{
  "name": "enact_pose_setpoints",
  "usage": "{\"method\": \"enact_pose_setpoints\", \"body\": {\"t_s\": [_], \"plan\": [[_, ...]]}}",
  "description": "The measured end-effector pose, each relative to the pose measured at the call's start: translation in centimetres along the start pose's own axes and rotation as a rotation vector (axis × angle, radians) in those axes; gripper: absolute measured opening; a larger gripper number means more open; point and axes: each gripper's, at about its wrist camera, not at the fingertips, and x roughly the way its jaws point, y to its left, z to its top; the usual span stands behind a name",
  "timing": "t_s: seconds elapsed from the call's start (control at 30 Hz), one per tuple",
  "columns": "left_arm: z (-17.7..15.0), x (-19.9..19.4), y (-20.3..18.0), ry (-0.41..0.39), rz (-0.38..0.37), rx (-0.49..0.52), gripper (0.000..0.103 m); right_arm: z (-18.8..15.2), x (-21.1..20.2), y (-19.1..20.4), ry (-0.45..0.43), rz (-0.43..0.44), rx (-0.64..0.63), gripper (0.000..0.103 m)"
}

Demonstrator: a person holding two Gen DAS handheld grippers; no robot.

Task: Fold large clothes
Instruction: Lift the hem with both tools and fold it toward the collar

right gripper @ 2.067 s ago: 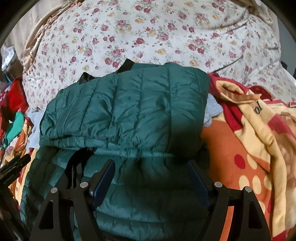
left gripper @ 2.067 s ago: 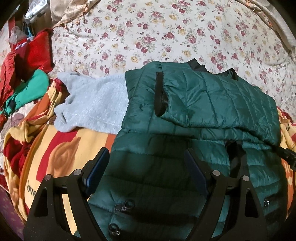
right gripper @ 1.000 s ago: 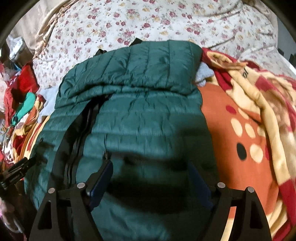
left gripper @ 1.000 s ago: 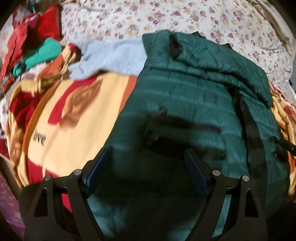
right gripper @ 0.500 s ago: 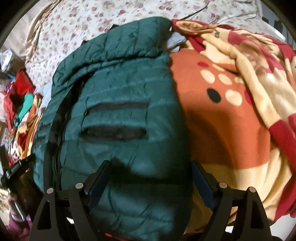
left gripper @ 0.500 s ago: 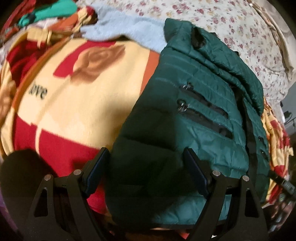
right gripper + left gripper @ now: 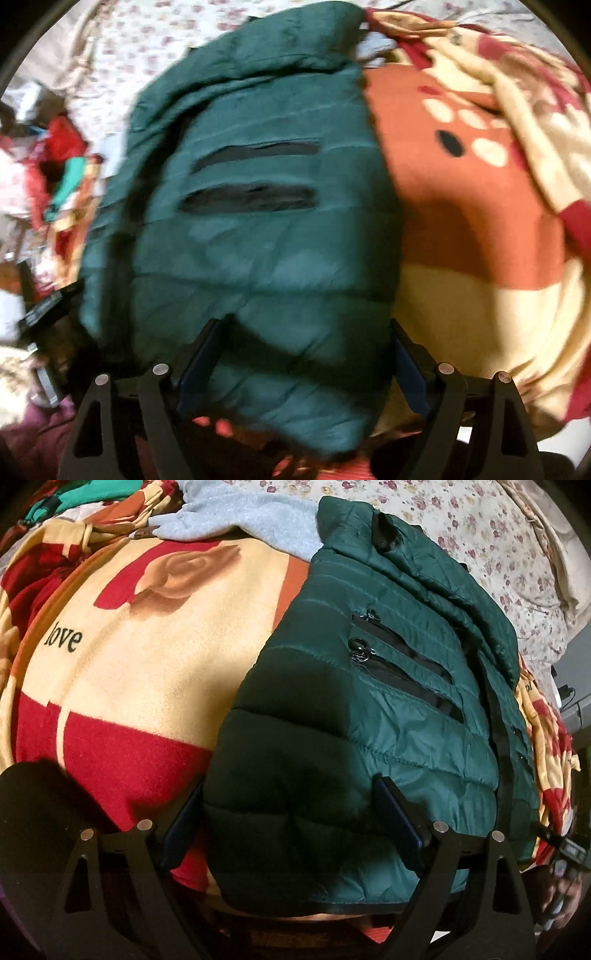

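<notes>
A dark green quilted jacket (image 7: 388, 709) lies on the bed with its top part folded down and its zip pockets facing up. My left gripper (image 7: 288, 812) stands over the jacket's near left hem corner, jaws wide and opening, with the padded corner between the fingers. In the right wrist view the jacket (image 7: 258, 240) is blurred. My right gripper (image 7: 301, 354) straddles the near right hem corner, its jaws closing around the fabric. I cannot see either pair of pads pinching it.
The jacket rests on a red, cream and orange blanket (image 7: 129, 664) that bunches up at the right (image 7: 498, 92). A grey garment (image 7: 251, 520) lies beyond it on a floral sheet (image 7: 498, 535). Red and green clothes (image 7: 62, 155) pile at the left.
Both grippers have drawn back from the jacket's middle to its near hem and tipped downward. The hem corners now sit between the jaws. The jacket itself has not moved.
</notes>
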Motion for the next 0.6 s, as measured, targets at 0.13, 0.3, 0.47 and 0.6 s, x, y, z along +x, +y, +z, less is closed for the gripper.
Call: {"method": "enact_pose_setpoints", "body": {"t_s": [0.13, 0.3, 0.47, 0.6], "plan": [[0.1, 0.1, -0.3, 0.001, 0.010, 0.002, 0.090, -0.4, -1.5, 1.1, -0.028, 0.114, -0.050, 0.070], [0.0, 0.1, -0.2, -0.002, 0.011, -0.001, 0.090, -0.5, 0.3, -0.6, 0.023, 0.064, 0.005, 0.070], [-0.1, 0.2, -0.4, -0.002, 0.020, 0.010, 0.090, -0.7, 0.4, 0.5, 0.022, 0.080, -0.063, 0.070], [-0.2, 0.1, -0.4, -0.003, 0.023, 0.010, 0.090, -0.4, 0.5, 0.6, 0.018, 0.059, -0.075, 0.053]]}}
